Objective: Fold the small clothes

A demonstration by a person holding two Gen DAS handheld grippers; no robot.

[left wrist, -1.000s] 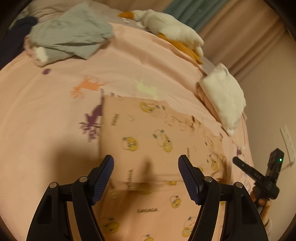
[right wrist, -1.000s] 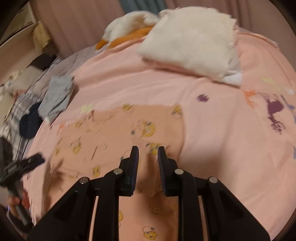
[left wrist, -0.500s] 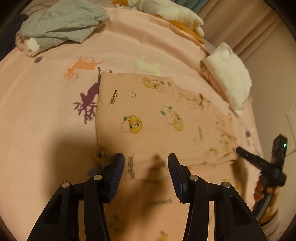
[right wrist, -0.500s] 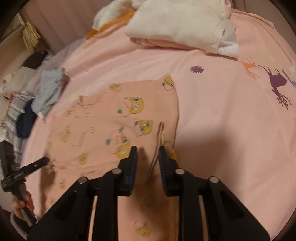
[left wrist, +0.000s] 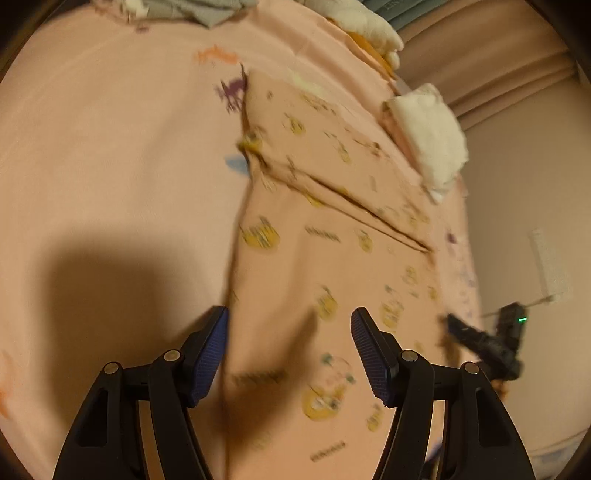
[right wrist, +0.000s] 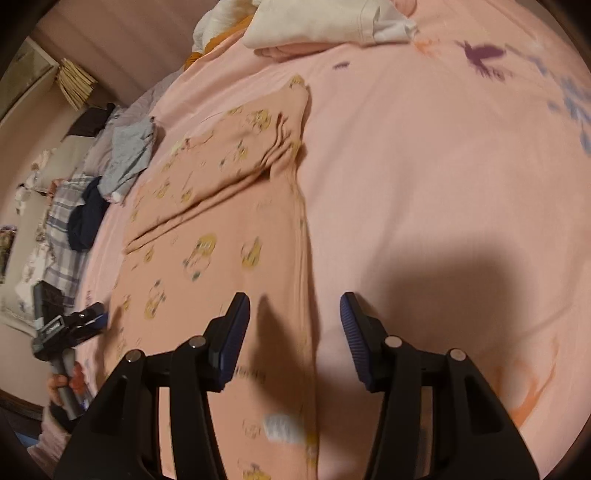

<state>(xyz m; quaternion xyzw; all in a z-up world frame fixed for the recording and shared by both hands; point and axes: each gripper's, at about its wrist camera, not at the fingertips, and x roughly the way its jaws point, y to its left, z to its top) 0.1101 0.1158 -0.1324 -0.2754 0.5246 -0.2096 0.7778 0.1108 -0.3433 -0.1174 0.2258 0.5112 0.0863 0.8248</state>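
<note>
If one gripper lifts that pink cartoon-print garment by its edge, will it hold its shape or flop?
The pink cartoon-print garment would probably flop: it lies flat, with a soft folded flap. It looks thin, so likely light. The fold might slide open when lifted, since nothing pins it; the left gripper and right gripper are open.

We see a bed covered by a pink sheet printed with small animal figures. Lying flat on it is a peach garment with yellow cartoon prints, its far part folded back over itself. Beyond it, near the far edge, rests a folded white pile. To one side lie a grey garment, a dark blue garment and plaid cloth.
</note>
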